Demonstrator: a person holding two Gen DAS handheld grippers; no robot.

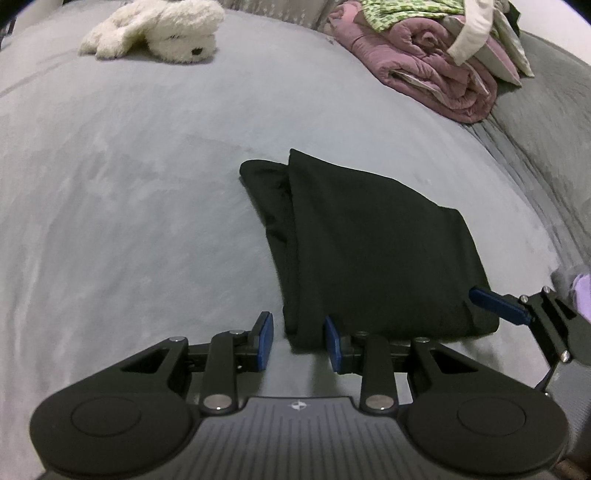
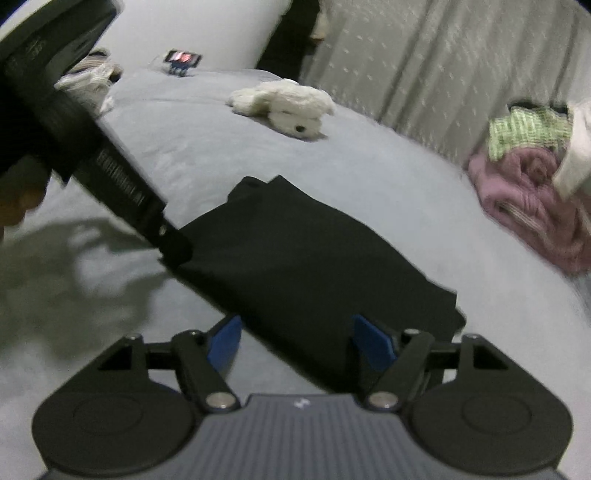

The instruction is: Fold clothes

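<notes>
- Left wrist view, upper left: a white plush toy (image 1: 155, 31) lies on the grey bed cover (image 1: 110, 192).
- Lower centre: the left gripper (image 1: 298, 341) has its 2 blue pads standing narrowly apart; the near corner of the folded black garment (image 1: 369, 251) lies between them, the right pad against the cloth, the left pad clear of it, so nothing is clamped.
- A small white emblem sits on the ribbed grey housing; it has no readable letters.
- Upper right: a pile of pink quilted bedding (image 1: 436, 62) with green patterned cloth on top.
- Lower right: the right gripper (image 1: 495, 304) enters from the frame edge, 1 blue finger touching the garment's right edge.
- Right wrist view, upper left: the left gripper's dark body crosses diagonally; the white print on it is too blurred to read.
- Top, left of centre: a small phone-like screen (image 2: 183, 58) glows red.
- Centre: the garment lies flat in the middle of the cover.
- Lower centre: the right gripper's pads stand wide, the garment's near edge between them, unpinched.
- Right: pale curtains (image 2: 424, 55).
</notes>
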